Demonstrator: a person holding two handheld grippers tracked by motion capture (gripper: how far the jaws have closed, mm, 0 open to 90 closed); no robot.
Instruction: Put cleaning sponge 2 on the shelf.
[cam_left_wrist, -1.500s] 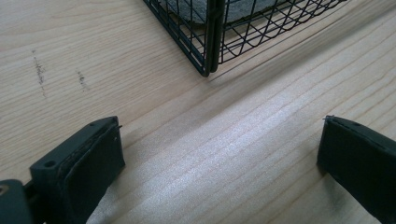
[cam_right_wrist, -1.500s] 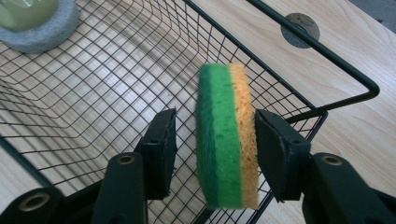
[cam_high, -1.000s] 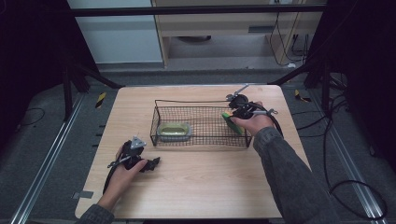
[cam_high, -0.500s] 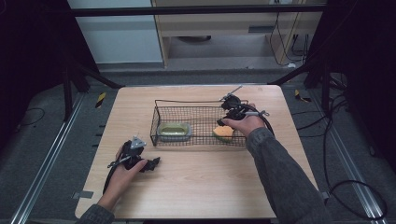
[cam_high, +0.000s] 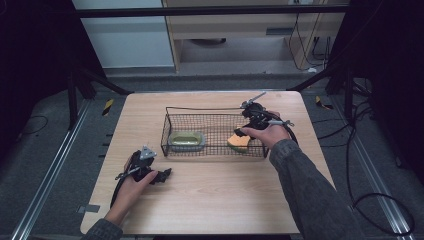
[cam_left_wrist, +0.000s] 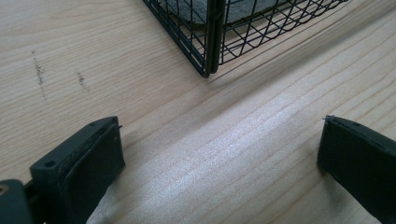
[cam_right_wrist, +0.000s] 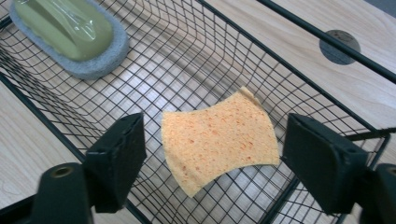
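A black wire basket (cam_high: 166, 131) stands mid-table. In its right end lies an orange sponge (cam_high: 239, 141), slightly curled. My right gripper (cam_high: 243, 129) hovers just above that end of the basket. In the right gripper view the sponge (cam_right_wrist: 217, 140) sits free between the wide-apart jaws of the open right gripper (cam_right_wrist: 215, 154). A green scrubber on a grey pad (cam_high: 186, 140) rests in the basket's left end (cam_right_wrist: 70, 35). My left gripper (cam_high: 164, 174) rests on the table in front of the basket's left corner (cam_left_wrist: 210, 42). It is open (cam_left_wrist: 219, 154) over bare wood.
The wooden table (cam_high: 215, 200) has wide bare room in front of the basket. A grey round mark (cam_right_wrist: 339, 46) sits on the wood beyond the basket rim. Black frame bars and cables surround the table on a dark floor.
The right gripper has let go of the sponge, which dropped into the basket orange side up, and the gripper drew slightly back. The left gripper has not moved.
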